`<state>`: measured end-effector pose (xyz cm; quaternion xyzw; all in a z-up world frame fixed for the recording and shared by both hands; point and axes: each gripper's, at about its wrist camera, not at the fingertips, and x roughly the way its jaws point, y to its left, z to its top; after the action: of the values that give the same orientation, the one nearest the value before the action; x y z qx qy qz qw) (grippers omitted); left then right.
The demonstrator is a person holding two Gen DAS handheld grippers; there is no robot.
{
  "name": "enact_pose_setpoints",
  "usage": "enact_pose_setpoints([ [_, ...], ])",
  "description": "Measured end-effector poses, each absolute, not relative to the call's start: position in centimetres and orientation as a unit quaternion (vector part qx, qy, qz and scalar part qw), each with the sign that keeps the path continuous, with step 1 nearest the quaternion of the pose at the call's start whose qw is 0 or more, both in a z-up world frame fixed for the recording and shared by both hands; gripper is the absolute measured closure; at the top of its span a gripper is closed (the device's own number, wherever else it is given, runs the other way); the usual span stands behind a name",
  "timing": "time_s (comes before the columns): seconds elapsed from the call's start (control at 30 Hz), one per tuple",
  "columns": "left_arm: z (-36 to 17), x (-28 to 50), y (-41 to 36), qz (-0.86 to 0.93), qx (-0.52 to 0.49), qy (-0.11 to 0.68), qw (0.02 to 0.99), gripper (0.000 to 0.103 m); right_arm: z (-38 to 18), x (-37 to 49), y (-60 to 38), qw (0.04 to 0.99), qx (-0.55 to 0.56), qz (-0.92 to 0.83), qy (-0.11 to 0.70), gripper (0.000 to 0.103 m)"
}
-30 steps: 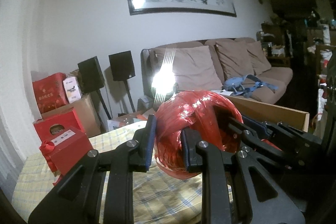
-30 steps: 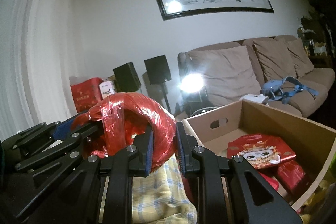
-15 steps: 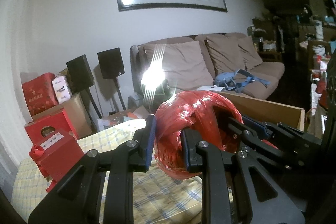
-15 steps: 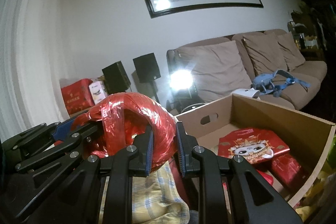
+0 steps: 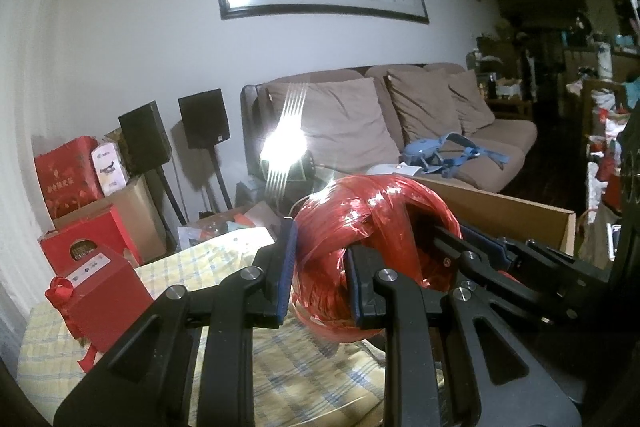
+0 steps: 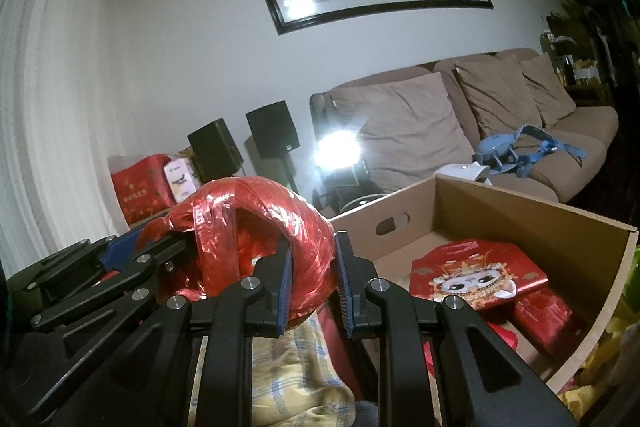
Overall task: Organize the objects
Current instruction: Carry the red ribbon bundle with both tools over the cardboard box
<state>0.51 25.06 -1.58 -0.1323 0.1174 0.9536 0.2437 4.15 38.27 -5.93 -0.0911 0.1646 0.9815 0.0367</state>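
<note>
Held thing: a ring-shaped coil of shiny red ribbon (image 5: 372,227), raised above the checked cloth (image 5: 312,367) of the table and beside the cardboard box (image 6: 532,227).
Axis of the coil: the ring stands on edge; its central hole runs roughly level, from the left tongs' side to the right tongs' side. It is about as tall as it is broad, so no long axis can be told.
Left tongs (image 5: 318,267): closed on the coil's band on the side away from the box, one pad outside the ring, the other inside the hole.
Right tongs (image 6: 312,273): closed on the band on the side nearest the box, gripping in the same way.
Cardboard box: open-topped, just beside the coil; a red packet with a cartoon face (image 6: 472,279) lies flat on its floor.
Red gift box (image 5: 100,303): upright on the cloth, well apart from the coil, on the side away from the cardboard box.
Sofa (image 6: 460,115): behind the cardboard box, against the wall.
</note>
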Motion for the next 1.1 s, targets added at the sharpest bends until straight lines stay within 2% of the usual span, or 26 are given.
enact_pose_setpoints([
  [0.23,-0.6,1.7,26.3,0.955,-0.104,0.145,0.235,0.083,-4.9,4.8,38.7,0.040,-0.063,0.987,0.139,0.084],
  [1.1,0.5,0.9,28.9,0.957,-0.116,0.128,0.233,0.082,-3.7,4.4,41.7,0.039,-0.070,0.989,0.125,0.084],
])
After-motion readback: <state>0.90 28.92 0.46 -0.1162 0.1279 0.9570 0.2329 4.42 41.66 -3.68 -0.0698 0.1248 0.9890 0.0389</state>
